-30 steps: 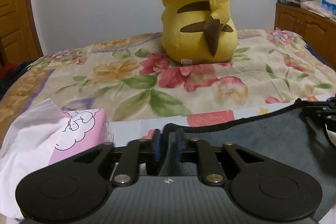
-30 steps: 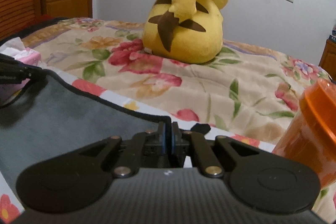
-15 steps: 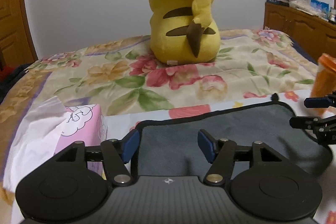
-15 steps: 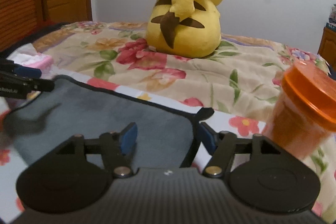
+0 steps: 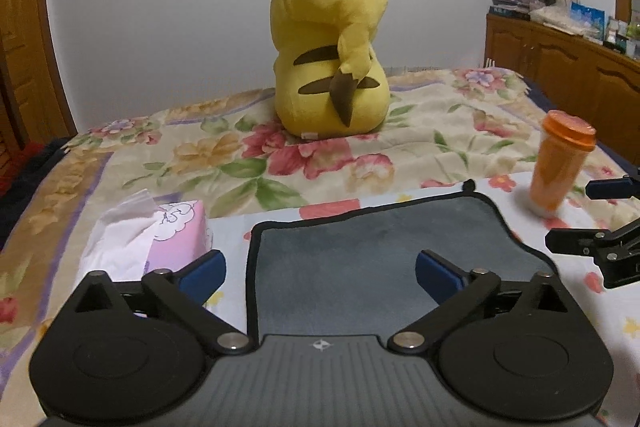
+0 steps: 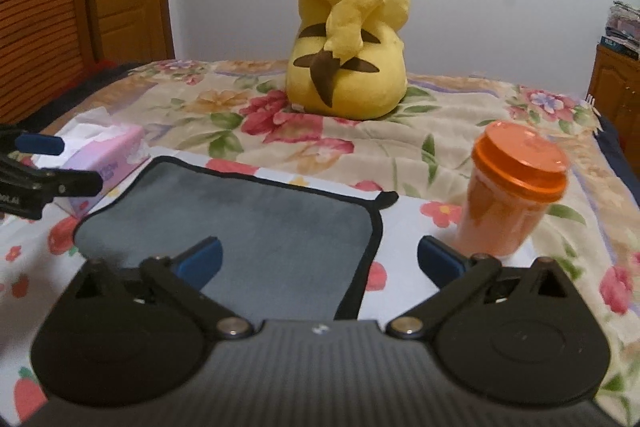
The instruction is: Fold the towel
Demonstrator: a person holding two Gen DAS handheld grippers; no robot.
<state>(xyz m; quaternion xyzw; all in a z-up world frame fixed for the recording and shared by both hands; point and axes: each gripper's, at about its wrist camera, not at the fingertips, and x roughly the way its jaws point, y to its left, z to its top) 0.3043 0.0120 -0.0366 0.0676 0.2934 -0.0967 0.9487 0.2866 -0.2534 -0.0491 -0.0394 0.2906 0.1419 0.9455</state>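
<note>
A grey towel [image 5: 360, 251] with black trim lies flat and folded on the flowered bedspread; it also shows in the right wrist view [image 6: 248, 223]. My left gripper [image 5: 320, 273] is open and empty, raised over the towel's near left part. My right gripper [image 6: 320, 261] is open and empty, over the towel's near right edge. Each gripper shows at the edge of the other's view, the right one [image 5: 596, 223] and the left one [image 6: 48, 167].
A pink tissue box [image 5: 172, 239] sits left of the towel. An orange lidded cup [image 6: 512, 195] stands right of it. A large yellow plush toy [image 5: 332, 47] sits further back on the bed. Wooden cabinets [image 5: 560, 67] stand at the right.
Both grippers were shut on the towel's far edge a second ago. They have opened, let the towel go and pulled back and up. The towel now lies flat.
</note>
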